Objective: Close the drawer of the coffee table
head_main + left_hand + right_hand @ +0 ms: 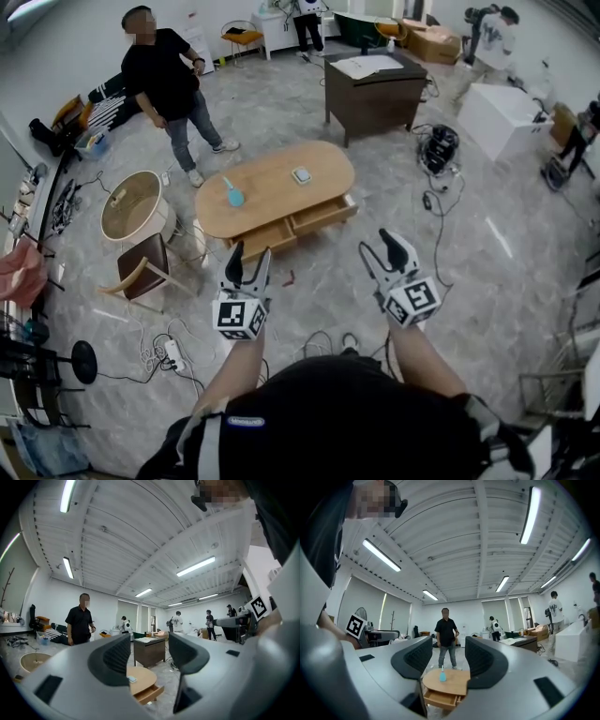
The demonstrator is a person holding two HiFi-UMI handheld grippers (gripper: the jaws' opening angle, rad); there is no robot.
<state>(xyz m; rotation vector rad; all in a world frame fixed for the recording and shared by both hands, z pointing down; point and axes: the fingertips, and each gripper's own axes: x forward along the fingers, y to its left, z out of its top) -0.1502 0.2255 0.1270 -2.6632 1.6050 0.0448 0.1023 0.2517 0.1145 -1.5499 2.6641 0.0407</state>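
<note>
Left gripper (pixel 250 255), right gripper (pixel 378 248): both released, jaws apart, empty, lower centre of frame. Coffee table (pixel 272 183) mid-frame, well apart from both. Drawer (pixel 323 216) pulled out, table's near side. Blue bottle (pixel 233 195) on tabletop.

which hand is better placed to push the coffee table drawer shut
Left, probably: in the head view the left hand-held gripper sits just before the pulled-out drawers of the coffee table, while the right hand-held gripper stands off past its end. Both are open and empty.
</note>
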